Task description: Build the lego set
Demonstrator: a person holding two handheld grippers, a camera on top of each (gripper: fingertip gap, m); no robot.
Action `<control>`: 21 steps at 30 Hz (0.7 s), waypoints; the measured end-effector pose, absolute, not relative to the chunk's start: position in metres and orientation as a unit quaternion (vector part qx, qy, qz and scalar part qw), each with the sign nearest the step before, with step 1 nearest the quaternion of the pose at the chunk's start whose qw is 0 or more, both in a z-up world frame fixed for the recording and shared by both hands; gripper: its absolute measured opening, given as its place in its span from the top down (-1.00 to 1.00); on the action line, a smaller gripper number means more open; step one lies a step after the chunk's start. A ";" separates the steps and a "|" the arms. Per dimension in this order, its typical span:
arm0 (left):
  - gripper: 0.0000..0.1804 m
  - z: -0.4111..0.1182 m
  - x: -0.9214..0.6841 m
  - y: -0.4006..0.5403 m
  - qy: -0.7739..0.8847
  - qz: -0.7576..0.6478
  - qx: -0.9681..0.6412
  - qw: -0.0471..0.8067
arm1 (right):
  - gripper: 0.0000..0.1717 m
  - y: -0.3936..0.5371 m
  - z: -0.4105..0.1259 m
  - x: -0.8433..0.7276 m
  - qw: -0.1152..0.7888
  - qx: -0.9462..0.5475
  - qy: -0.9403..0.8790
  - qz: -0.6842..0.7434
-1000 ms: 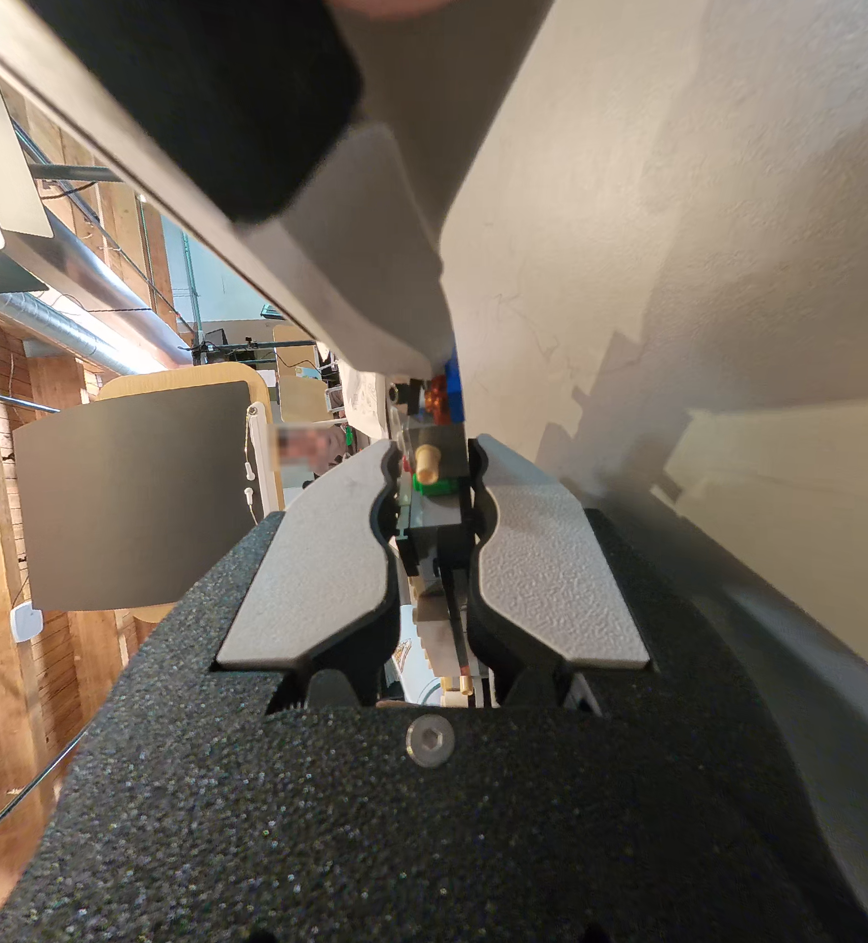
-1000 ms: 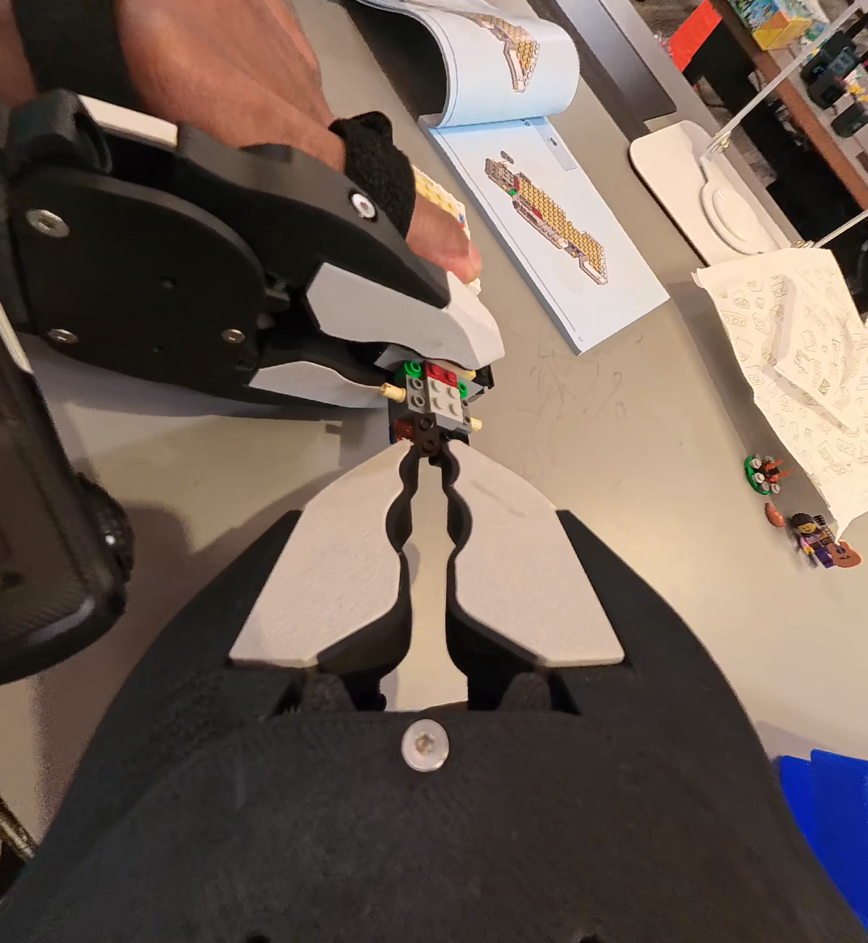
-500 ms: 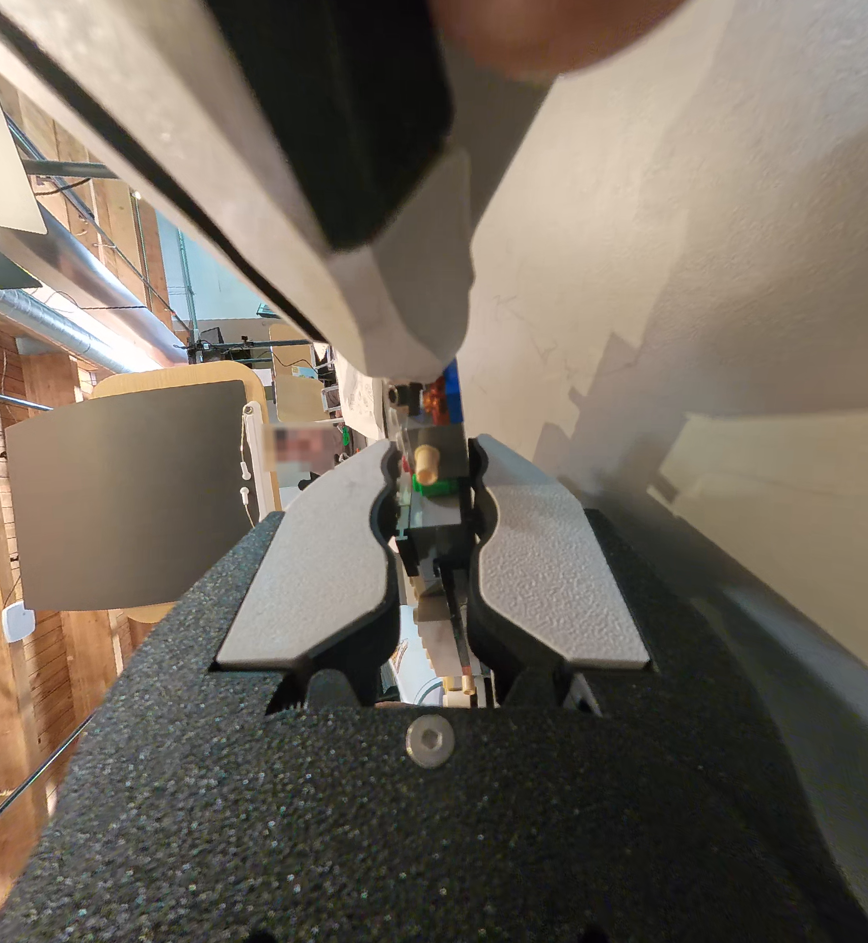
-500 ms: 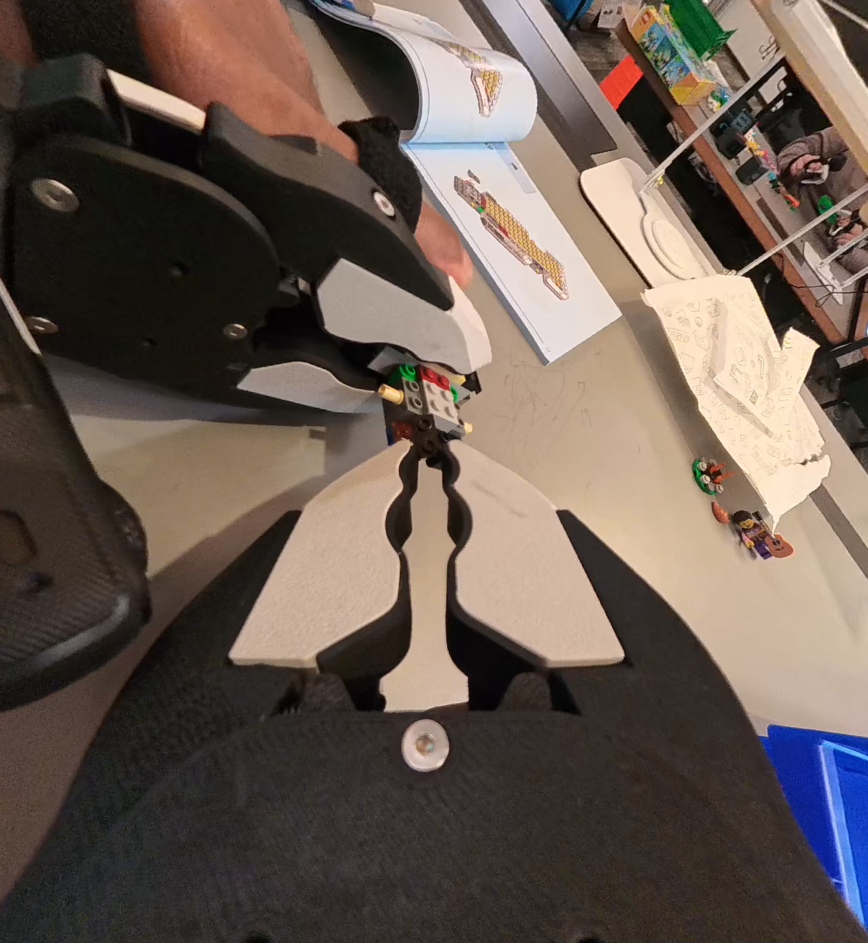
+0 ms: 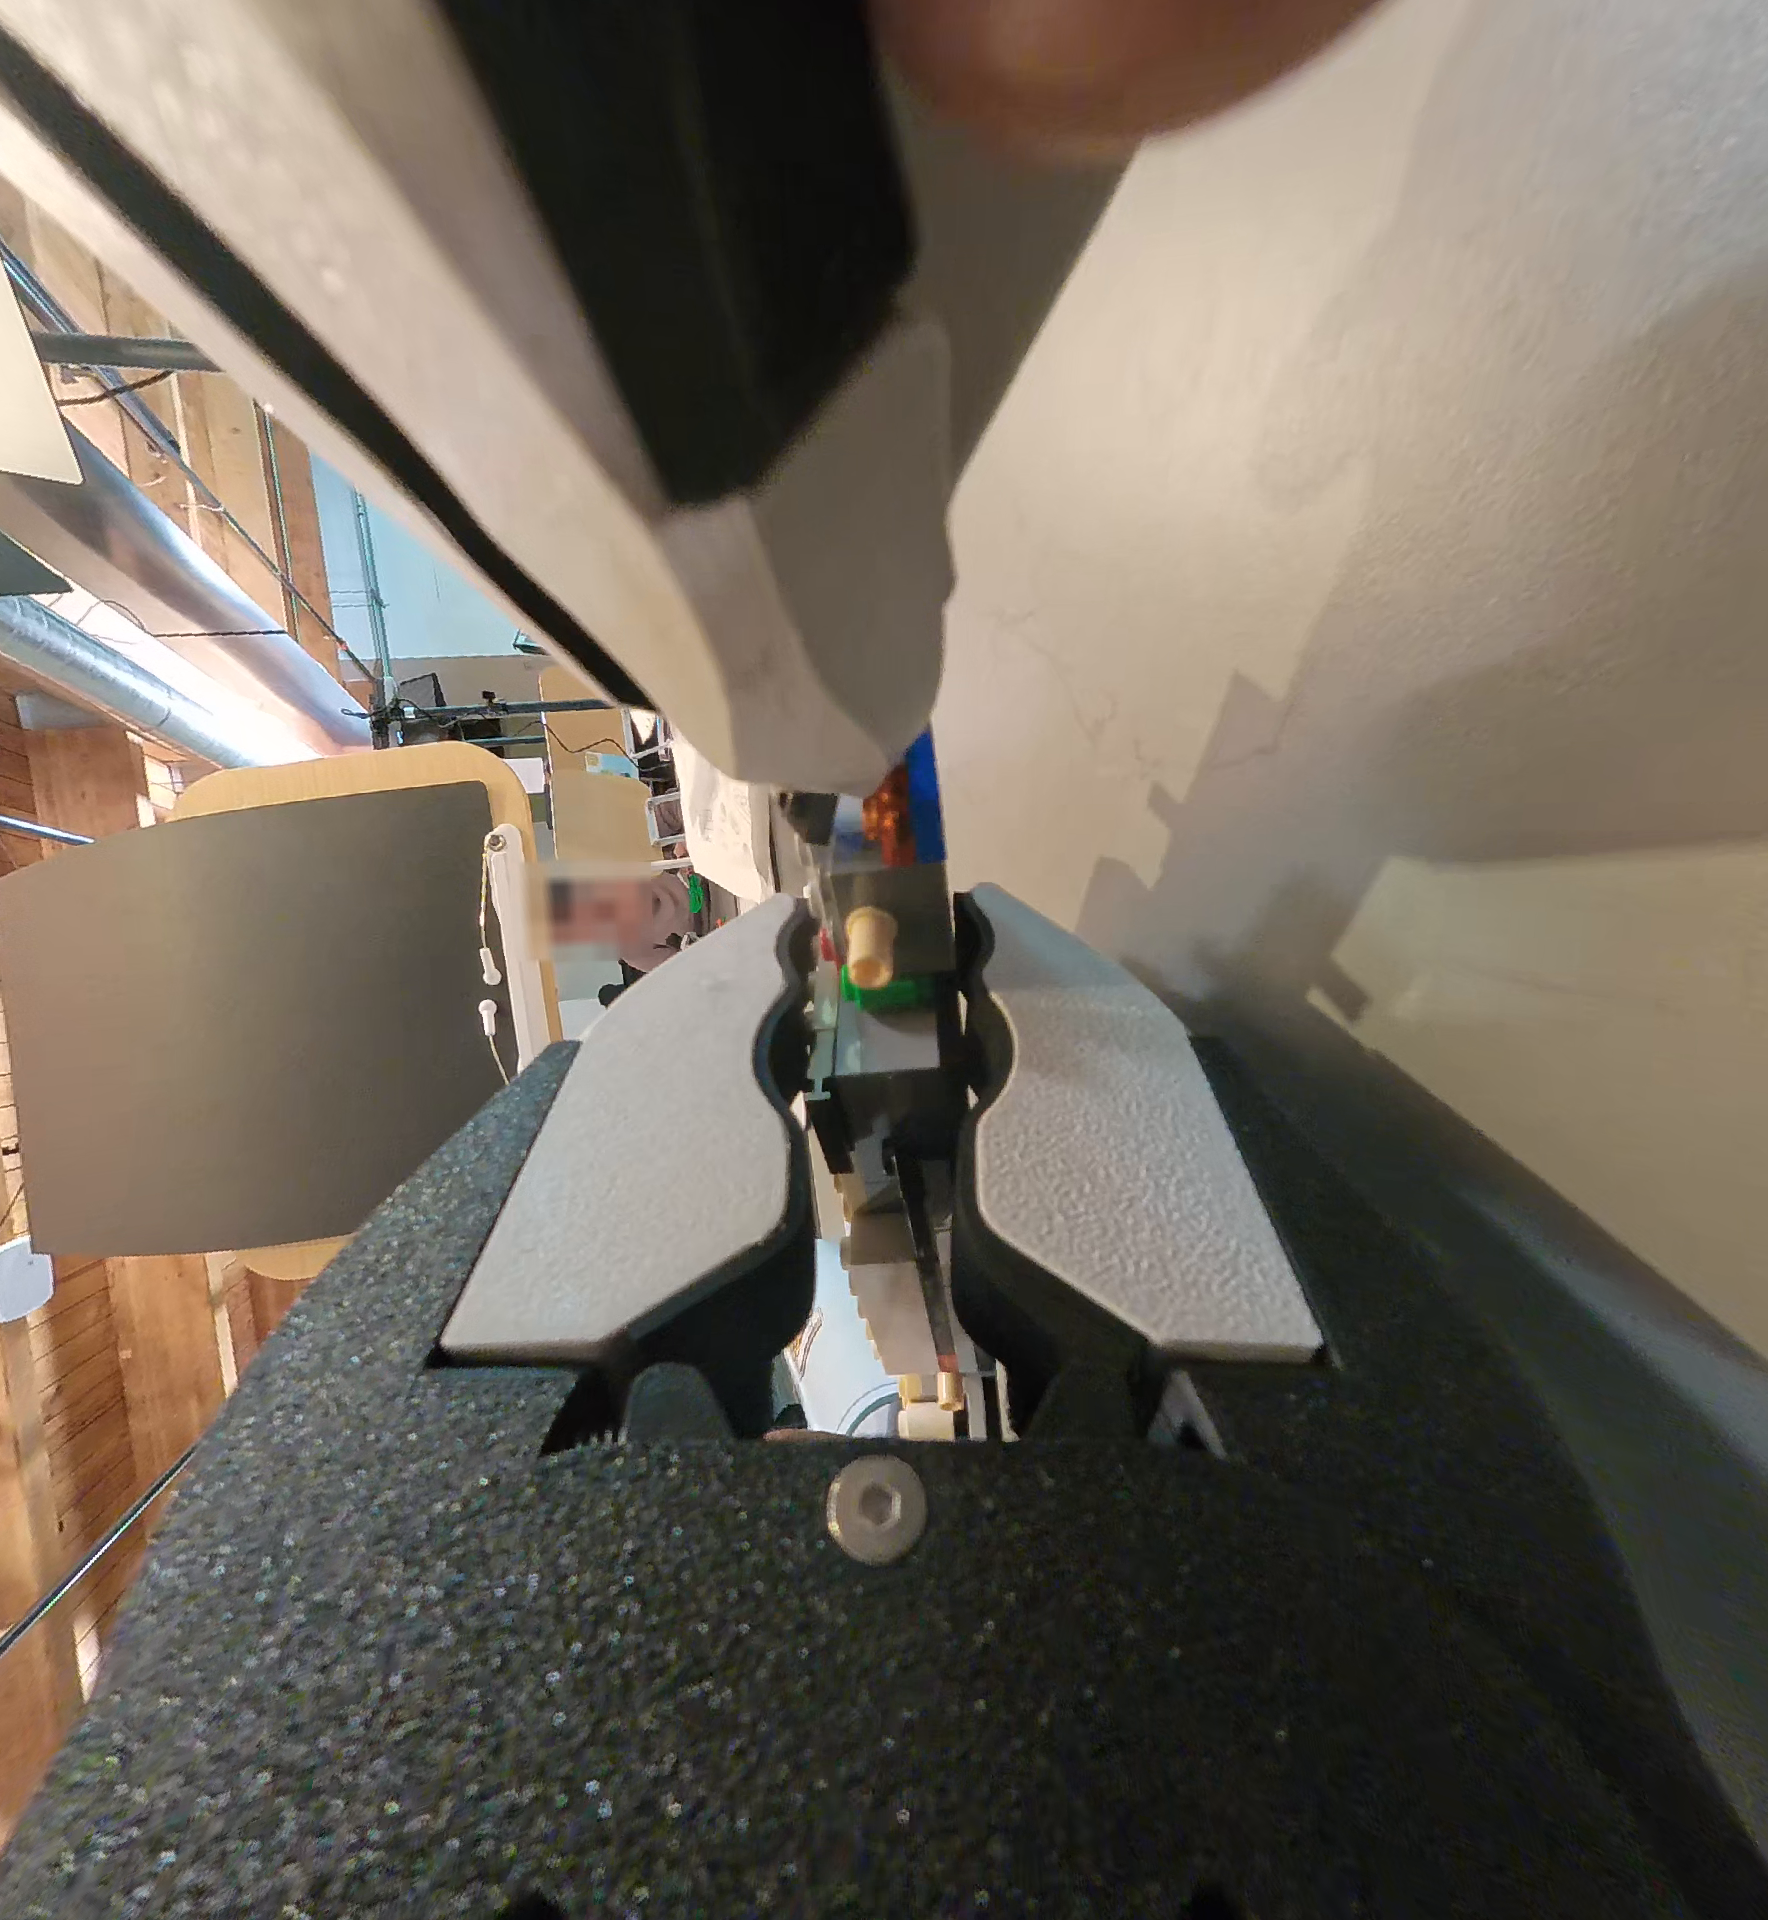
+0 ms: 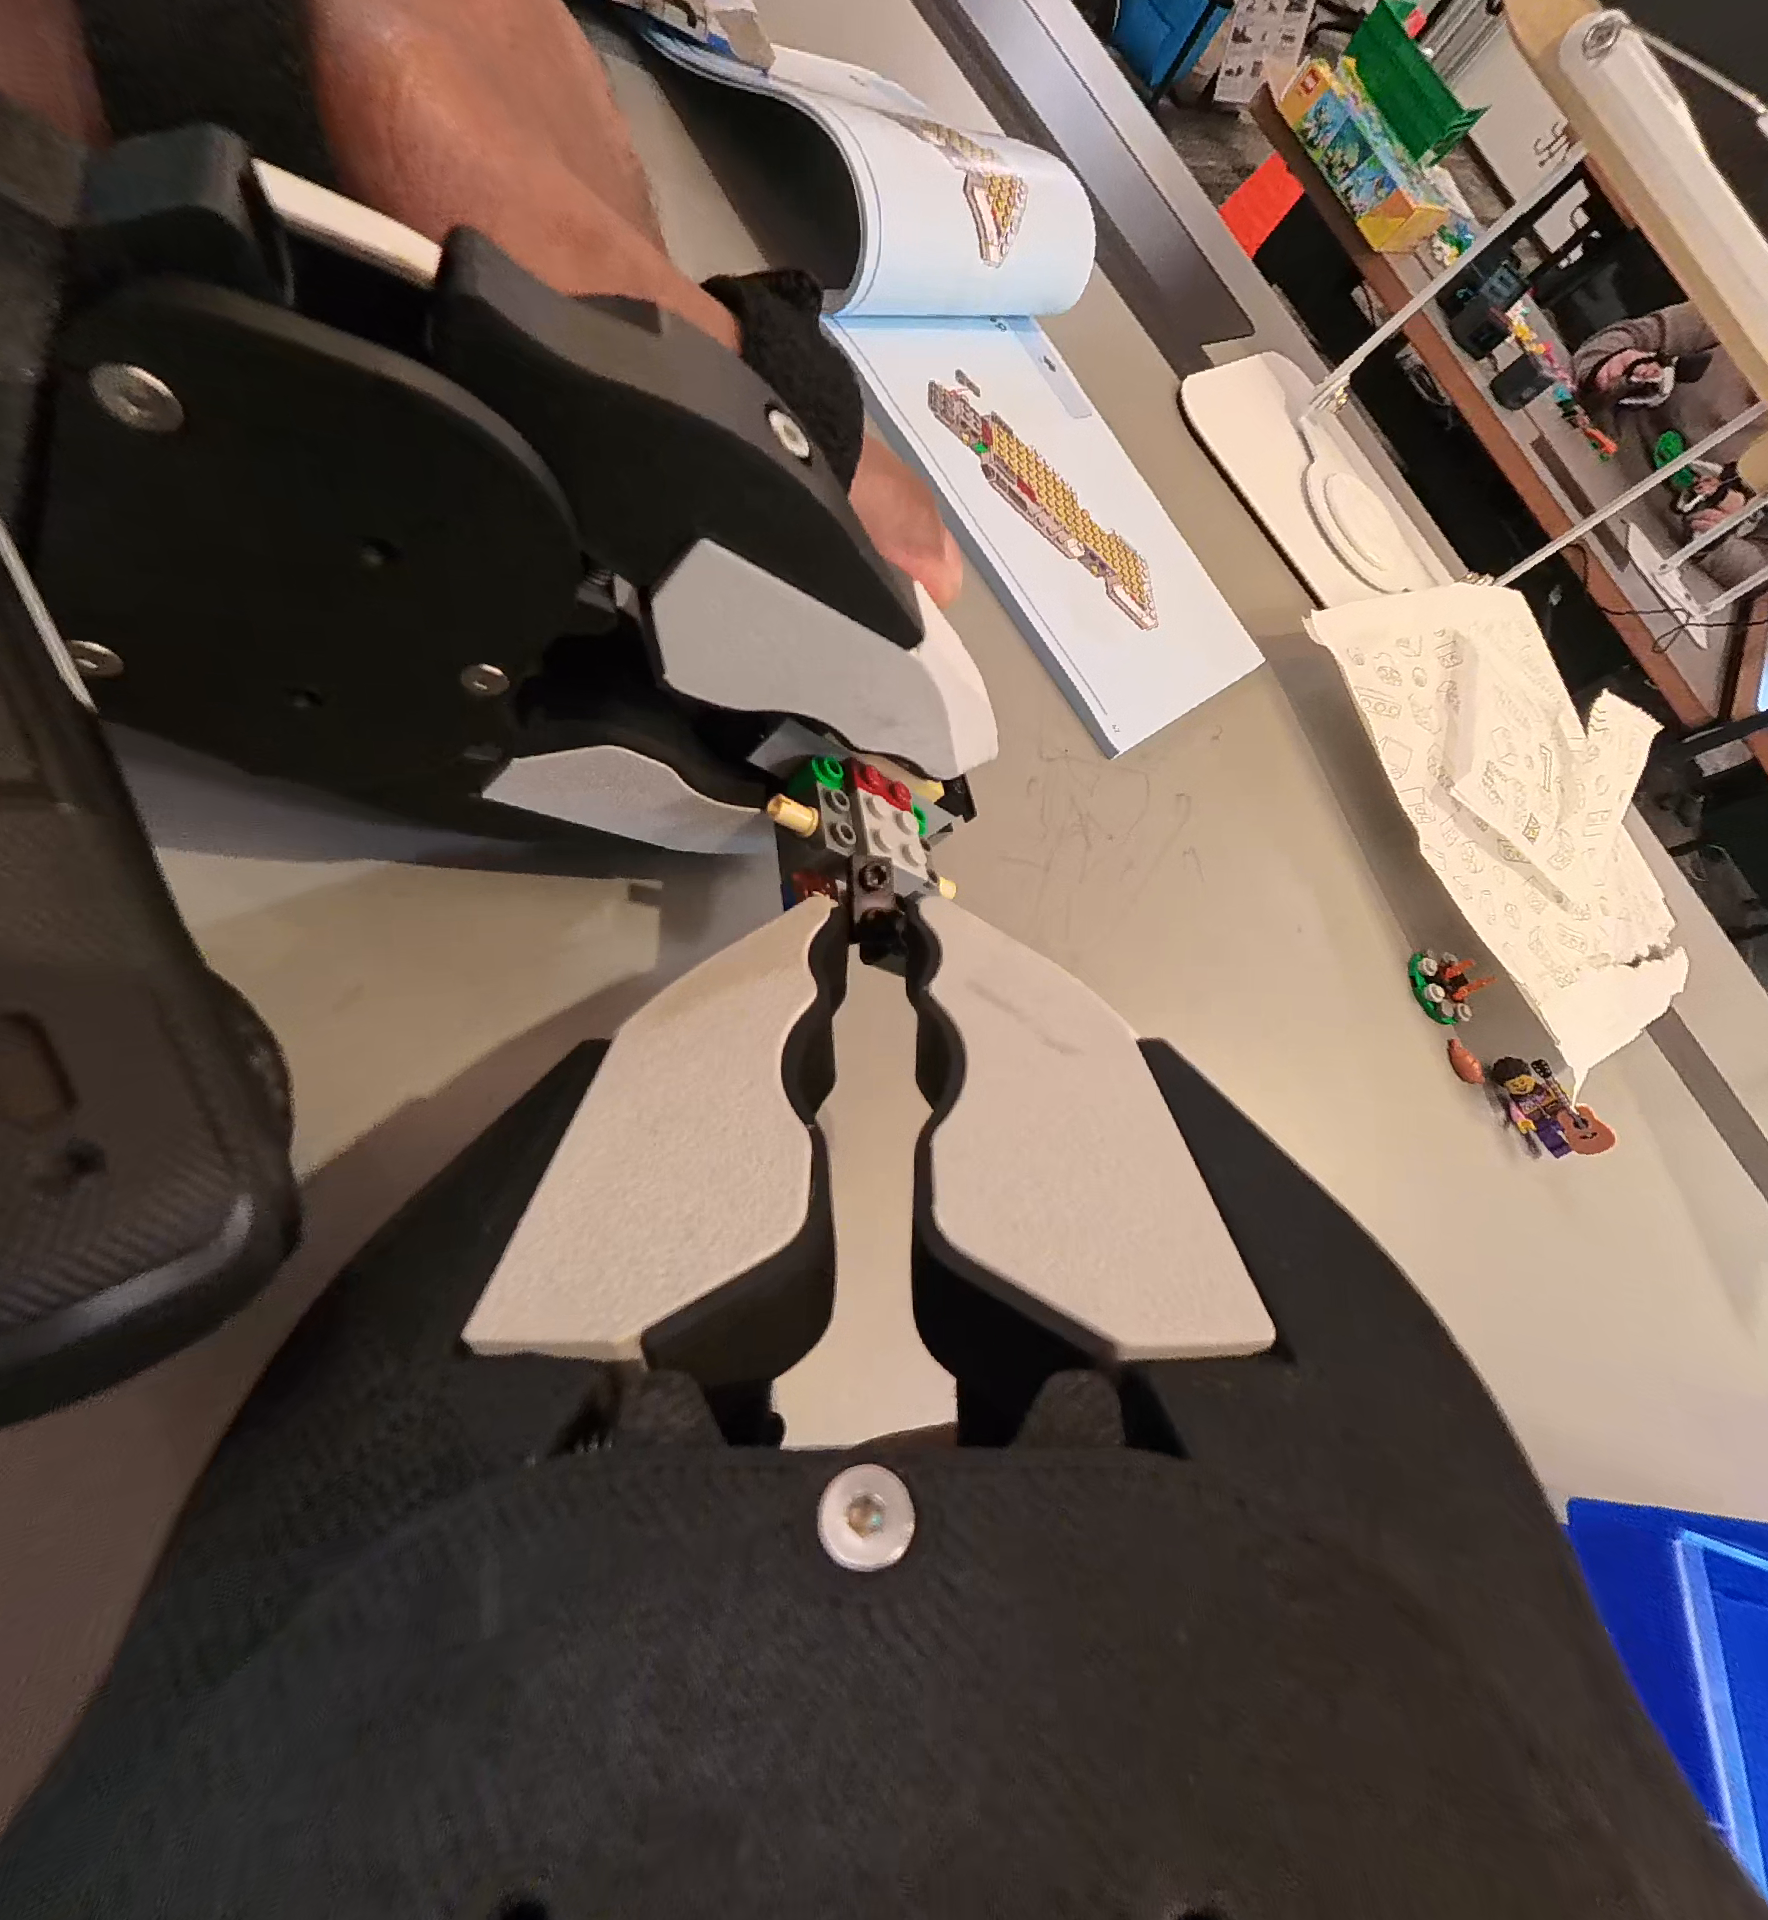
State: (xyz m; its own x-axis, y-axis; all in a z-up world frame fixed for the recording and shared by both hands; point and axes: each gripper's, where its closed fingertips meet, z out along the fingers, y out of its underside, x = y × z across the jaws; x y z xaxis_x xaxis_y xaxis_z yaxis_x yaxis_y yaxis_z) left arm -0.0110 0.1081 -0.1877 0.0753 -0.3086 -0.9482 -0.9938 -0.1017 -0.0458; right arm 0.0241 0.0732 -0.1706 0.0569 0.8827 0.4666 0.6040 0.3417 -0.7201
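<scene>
Right wrist view: my right gripper (image 6: 875, 925) has its jaws pinching a small black piece (image 6: 875, 930) seated against the grey end of the brick assembly (image 6: 875, 821). My left gripper (image 6: 859, 764) has its jaws clamped on that assembly, above the tabletop (image 6: 1171, 935). The black piece looks joined already; I haven't let go.

Left wrist view: close, sideways along table (image 5: 1379, 520). Right: above, looking down. Both share brick assembly (image 6: 875, 831).
</scene>
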 end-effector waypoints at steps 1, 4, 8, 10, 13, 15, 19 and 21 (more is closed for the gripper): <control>0.71 -0.188 -0.010 0.108 0.533 0.421 -0.611 0.407 | 0.89 0.073 -0.170 0.024 0.471 -0.553 -0.671 0.149; 0.71 -0.188 -0.010 0.108 0.533 0.420 -0.611 0.407 | 0.91 0.071 -0.170 0.024 0.469 -0.547 -0.677 0.153; 0.71 -0.188 -0.010 0.108 0.534 0.420 -0.611 0.407 | 0.93 0.069 -0.172 0.024 0.467 -0.538 -0.684 0.155; 0.71 -0.188 -0.010 0.108 0.533 0.420 -0.611 0.407 | 0.95 0.069 -0.172 0.024 0.465 -0.535 -0.688 0.157; 0.71 -0.188 -0.010 0.108 0.533 0.419 -0.611 0.408 | 0.99 0.067 -0.173 0.023 0.462 -0.524 -0.697 0.160; 0.71 -0.188 -0.010 0.108 0.534 0.420 -0.610 0.408 | 1.00 0.067 -0.173 0.023 0.463 -0.508 -0.709 0.155; 0.71 -0.189 -0.010 0.108 0.537 0.421 -0.608 0.406 | 0.99 0.066 -0.175 0.023 0.459 -0.470 -0.739 0.147; 0.71 -0.188 -0.010 0.107 0.537 0.422 -0.607 0.407 | 0.97 0.065 -0.175 0.023 0.454 -0.455 -0.751 0.153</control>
State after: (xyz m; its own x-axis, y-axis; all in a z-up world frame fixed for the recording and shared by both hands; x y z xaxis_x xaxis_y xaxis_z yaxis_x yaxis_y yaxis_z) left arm -0.0098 0.1075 -0.1881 0.0673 -0.3078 -0.9491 -0.9948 -0.0934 -0.0402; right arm 0.0234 0.0650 -0.1753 -0.1745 0.8215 0.5428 0.5438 0.5400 -0.6424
